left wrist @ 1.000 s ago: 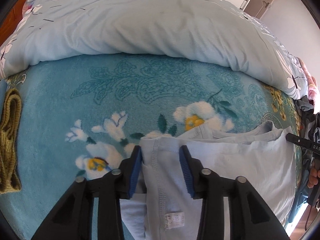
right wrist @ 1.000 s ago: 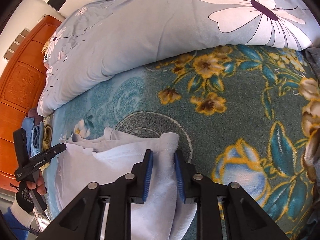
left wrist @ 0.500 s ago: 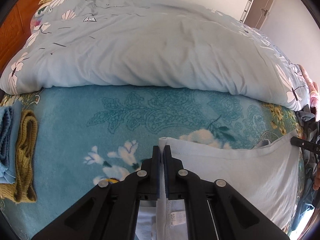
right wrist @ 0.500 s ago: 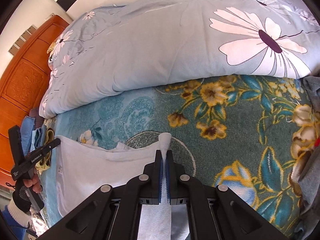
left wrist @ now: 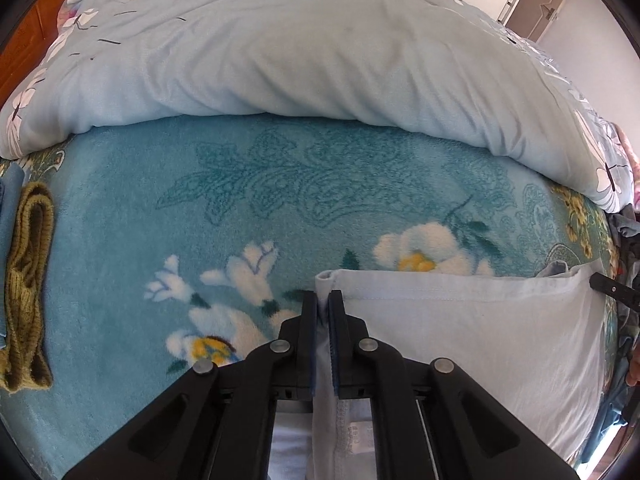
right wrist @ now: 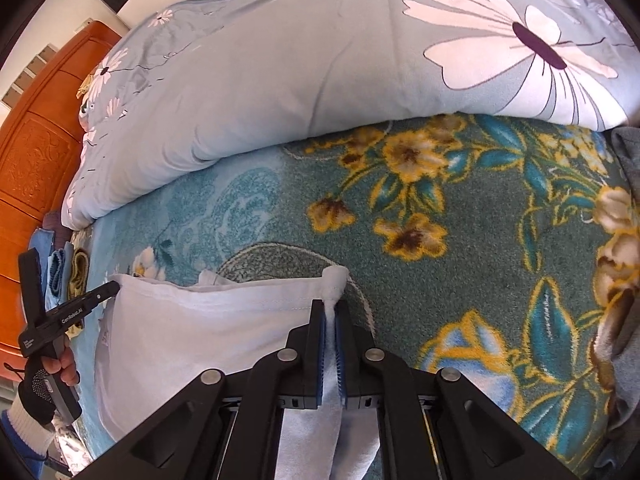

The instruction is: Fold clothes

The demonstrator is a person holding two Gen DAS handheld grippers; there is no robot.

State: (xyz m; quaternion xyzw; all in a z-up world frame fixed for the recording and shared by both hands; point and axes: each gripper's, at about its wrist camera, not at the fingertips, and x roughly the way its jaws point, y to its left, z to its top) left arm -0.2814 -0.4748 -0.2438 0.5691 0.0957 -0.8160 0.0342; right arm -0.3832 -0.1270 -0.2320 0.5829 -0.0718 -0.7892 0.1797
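Smooth matt cotton is seen in the pale shirt (left wrist: 460, 344), fuzzy plush pile in the blanket (left wrist: 240, 200), glossy carved wood in the headboard (right wrist: 36, 168).

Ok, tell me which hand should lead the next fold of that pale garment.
Right, probably. The right gripper is clamped on its corner of the pale garment, with bare blanket ahead. The left gripper has its jaws opening, cloth between them, so that hold looks less sure.

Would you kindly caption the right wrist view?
Right claw pinching the pale garment's corner above a floral blanket.
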